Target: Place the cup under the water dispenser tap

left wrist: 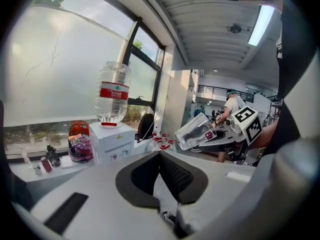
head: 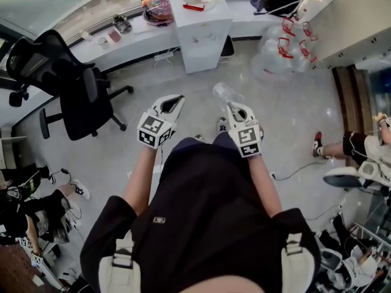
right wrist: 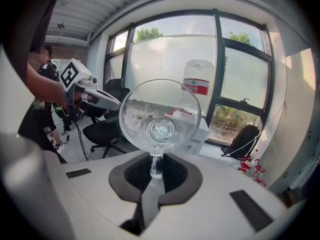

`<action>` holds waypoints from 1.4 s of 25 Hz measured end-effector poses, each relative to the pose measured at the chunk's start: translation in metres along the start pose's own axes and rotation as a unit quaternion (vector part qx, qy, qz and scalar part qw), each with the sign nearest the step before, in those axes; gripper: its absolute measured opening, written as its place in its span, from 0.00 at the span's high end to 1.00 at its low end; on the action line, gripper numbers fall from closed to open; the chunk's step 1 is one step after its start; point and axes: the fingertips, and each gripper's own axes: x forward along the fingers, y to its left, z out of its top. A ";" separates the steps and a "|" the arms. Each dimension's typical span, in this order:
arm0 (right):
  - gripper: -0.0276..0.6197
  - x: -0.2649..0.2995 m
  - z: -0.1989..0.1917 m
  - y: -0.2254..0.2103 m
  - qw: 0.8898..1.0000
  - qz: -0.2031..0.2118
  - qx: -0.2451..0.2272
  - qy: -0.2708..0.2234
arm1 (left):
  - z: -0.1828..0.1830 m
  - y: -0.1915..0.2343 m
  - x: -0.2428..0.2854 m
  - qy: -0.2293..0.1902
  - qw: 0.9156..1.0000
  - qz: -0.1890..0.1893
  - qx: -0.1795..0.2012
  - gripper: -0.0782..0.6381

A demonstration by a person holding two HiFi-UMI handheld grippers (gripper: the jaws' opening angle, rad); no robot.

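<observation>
Head view: I had the right gripper (head: 234,107) clamped on the clear cup (head: 223,93). The cup hung in the air out in front of the water dispenser (head: 200,32), well apart from its front face and slightly right of its centre.

Right gripper view: the jaws were nearly together, pinching the cup's thin wall at the rim. The cup lay on its side, mouth toward the camera and base pointing at the dispenser. The dispenser's white body showed just behind and right of the cup.

Left gripper (head: 173,102): the jaws were together with nothing between them. It was level with the right gripper, about as far back from the dispenser and off its left side.

Left gripper view: the bottle (left wrist: 113,91) stood upright on top of the dispenser. The tilted cup showed to the dispenser's right.
</observation>
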 end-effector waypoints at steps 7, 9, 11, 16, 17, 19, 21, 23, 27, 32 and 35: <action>0.95 0.019 0.000 -0.004 1.000 0.017 0.006 0.005 | -0.007 0.014 -0.001 0.014 1.000 0.017 -0.014 0.89; 0.95 0.027 0.002 -0.007 1.000 0.022 0.005 0.003 | -0.006 0.021 0.002 0.015 0.999 0.023 -0.018 0.89; 0.95 0.034 0.004 -0.014 1.000 0.026 0.006 0.005 | -0.004 0.026 0.008 0.016 0.999 0.028 -0.020 0.89; 0.95 0.054 0.008 -0.034 0.999 0.037 0.006 0.010 | 0.007 0.039 0.032 0.020 0.999 0.028 -0.026 0.89; 0.95 0.058 0.008 -0.039 0.999 0.039 0.006 0.011 | 0.009 0.040 0.039 0.022 0.999 0.027 -0.025 0.89; 0.95 0.065 0.005 -0.050 0.999 0.044 0.009 0.013 | 0.013 0.043 0.054 0.024 0.999 0.026 -0.025 0.89; 0.95 0.072 0.002 -0.060 0.999 0.048 0.010 0.018 | 0.017 0.045 0.068 0.025 0.999 0.025 -0.028 0.89; 0.95 0.079 0.000 -0.070 0.998 0.052 0.012 0.025 | 0.020 0.049 0.080 0.028 0.999 0.025 -0.031 0.89; 0.95 0.098 -0.005 -0.090 0.997 0.064 0.015 0.036 | 0.024 0.060 0.105 0.038 0.998 0.026 -0.038 0.89; 0.95 0.128 -0.018 -0.119 0.995 0.084 0.015 0.051 | 0.024 0.073 0.140 0.052 0.997 0.034 -0.044 0.89; 0.95 0.147 -0.025 -0.136 0.994 0.093 0.017 0.059 | 0.026 0.080 0.161 0.062 0.996 0.032 -0.047 0.89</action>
